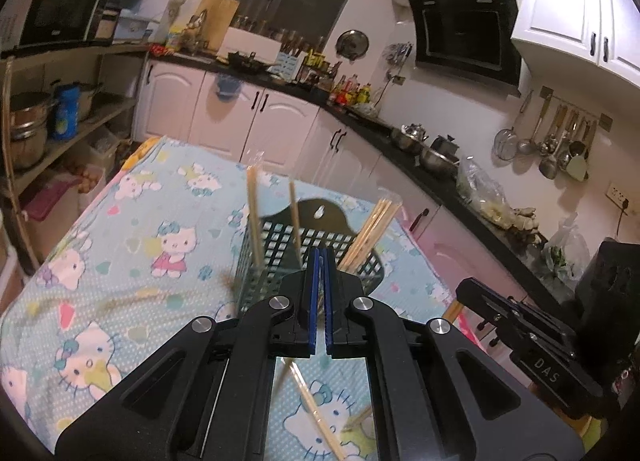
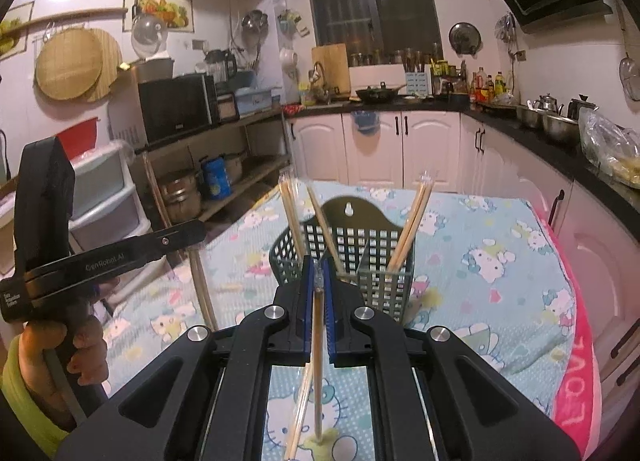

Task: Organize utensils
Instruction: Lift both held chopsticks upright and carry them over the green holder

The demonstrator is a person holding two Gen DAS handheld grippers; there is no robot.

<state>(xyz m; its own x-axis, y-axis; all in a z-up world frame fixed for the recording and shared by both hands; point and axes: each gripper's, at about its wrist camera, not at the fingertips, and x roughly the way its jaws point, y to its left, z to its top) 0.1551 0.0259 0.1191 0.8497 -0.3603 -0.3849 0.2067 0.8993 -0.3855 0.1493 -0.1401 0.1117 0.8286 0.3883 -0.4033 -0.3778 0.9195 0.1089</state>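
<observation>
A dark green lattice utensil holder (image 1: pixel 280 249) (image 2: pixel 360 245) stands on the Hello Kitty cloth with wrapped wooden chopsticks (image 1: pixel 370 233) (image 2: pixel 412 221) upright in it. My left gripper (image 1: pixel 321 257) is shut just in front of the holder, with nothing clearly between its blue pads. More chopsticks (image 1: pixel 316 413) lie on the cloth under it. My right gripper (image 2: pixel 319 265) is shut on a wrapped pair of chopsticks (image 2: pixel 317 361) that hangs down below the jaws, just short of the holder. The left gripper's body also shows in the right wrist view (image 2: pixel 100 257).
The table (image 1: pixel 120 261) with blue cartoon cloth has a pink towel edge (image 2: pixel 580 341) on the right. Another pair of chopsticks (image 2: pixel 204 293) is at the left. White cabinets and a black counter (image 1: pixel 400 141) run behind and to the right; shelves with pots (image 1: pixel 32 129) at left.
</observation>
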